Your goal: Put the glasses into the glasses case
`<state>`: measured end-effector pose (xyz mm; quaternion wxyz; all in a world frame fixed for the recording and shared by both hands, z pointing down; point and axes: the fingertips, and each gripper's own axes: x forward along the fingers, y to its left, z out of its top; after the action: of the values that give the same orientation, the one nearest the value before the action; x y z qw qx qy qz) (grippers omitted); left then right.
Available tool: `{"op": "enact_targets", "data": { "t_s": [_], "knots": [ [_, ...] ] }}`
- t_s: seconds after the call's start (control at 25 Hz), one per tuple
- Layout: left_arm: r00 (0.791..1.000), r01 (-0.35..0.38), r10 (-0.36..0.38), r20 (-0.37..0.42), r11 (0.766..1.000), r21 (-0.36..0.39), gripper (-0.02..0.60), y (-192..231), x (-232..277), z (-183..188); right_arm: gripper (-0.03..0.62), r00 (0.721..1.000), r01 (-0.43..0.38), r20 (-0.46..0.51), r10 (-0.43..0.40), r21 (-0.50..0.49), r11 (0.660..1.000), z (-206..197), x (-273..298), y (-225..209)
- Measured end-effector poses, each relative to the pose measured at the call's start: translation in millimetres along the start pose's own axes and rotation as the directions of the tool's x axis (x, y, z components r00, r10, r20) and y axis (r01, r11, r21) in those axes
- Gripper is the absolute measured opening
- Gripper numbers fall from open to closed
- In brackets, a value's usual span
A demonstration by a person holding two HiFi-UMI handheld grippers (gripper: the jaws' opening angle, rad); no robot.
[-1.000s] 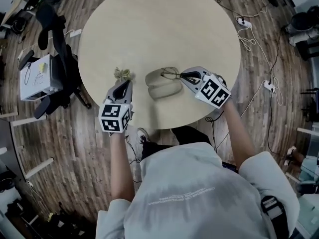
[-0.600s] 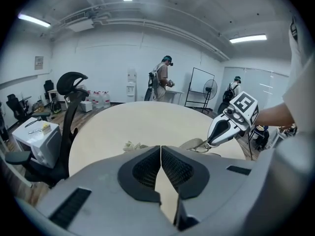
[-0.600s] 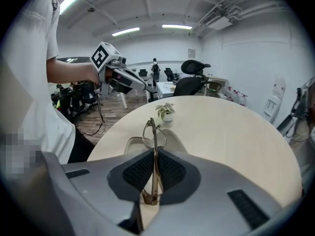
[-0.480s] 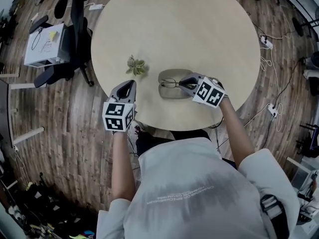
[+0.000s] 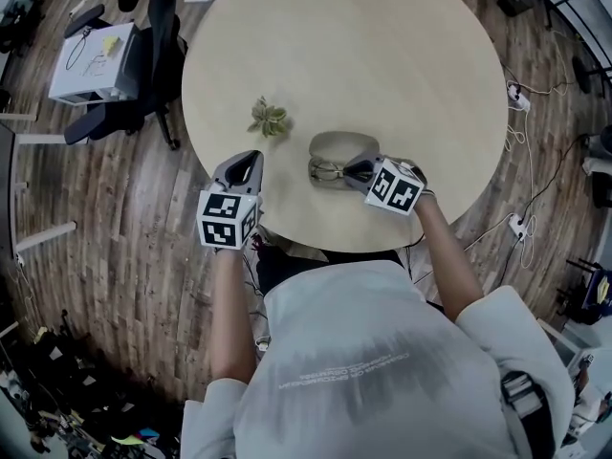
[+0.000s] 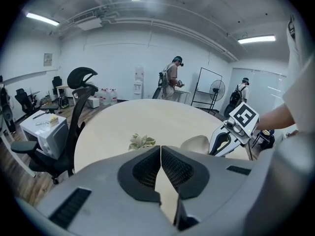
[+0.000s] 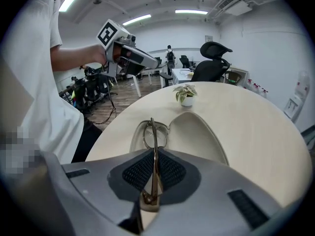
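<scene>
The beige glasses case (image 5: pixel 342 147) (image 7: pixel 197 132) lies open on the round table, its lid folded back. My right gripper (image 5: pixel 356 169) (image 7: pixel 153 168) is shut on the thin-framed glasses (image 7: pixel 153 136), pinching one end of the frame. The lenses hang over the near half of the case (image 7: pixel 135 140); in the head view the glasses (image 5: pixel 327 170) sit at that half's edge. Whether they touch the lining is unclear. My left gripper (image 5: pixel 242 169) (image 6: pixel 160 163) is shut with nothing in it, held near the table's front edge, left of the case (image 6: pixel 196 143).
A small potted plant (image 5: pixel 269 118) (image 7: pixel 186 94) stands on the table (image 5: pixel 382 55) left of the case. An office chair (image 5: pixel 153 27) and a white cabinet (image 5: pixel 91 60) stand off the table's left. Cables and power strips (image 5: pixel 521 98) lie on the floor at right.
My right gripper has carried the glasses toward me, from over the case's far part to its near half. The left gripper has stayed shut near the front edge. The head camera has shifted.
</scene>
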<state>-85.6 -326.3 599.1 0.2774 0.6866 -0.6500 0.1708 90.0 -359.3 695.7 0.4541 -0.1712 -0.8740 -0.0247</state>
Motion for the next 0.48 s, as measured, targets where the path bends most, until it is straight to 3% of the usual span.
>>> {"op": "enact_targets", "data": {
  "t_s": [0.48],
  "knots": [
    [1.000, -0.011, 0.011, -0.005, 1.000, 0.003, 0.014, -6, -8, -5, 0.023, 0.999, 0.017, -0.035, -0.019, -0.045, 0.999, -17, 14, 12]
  ]
}}
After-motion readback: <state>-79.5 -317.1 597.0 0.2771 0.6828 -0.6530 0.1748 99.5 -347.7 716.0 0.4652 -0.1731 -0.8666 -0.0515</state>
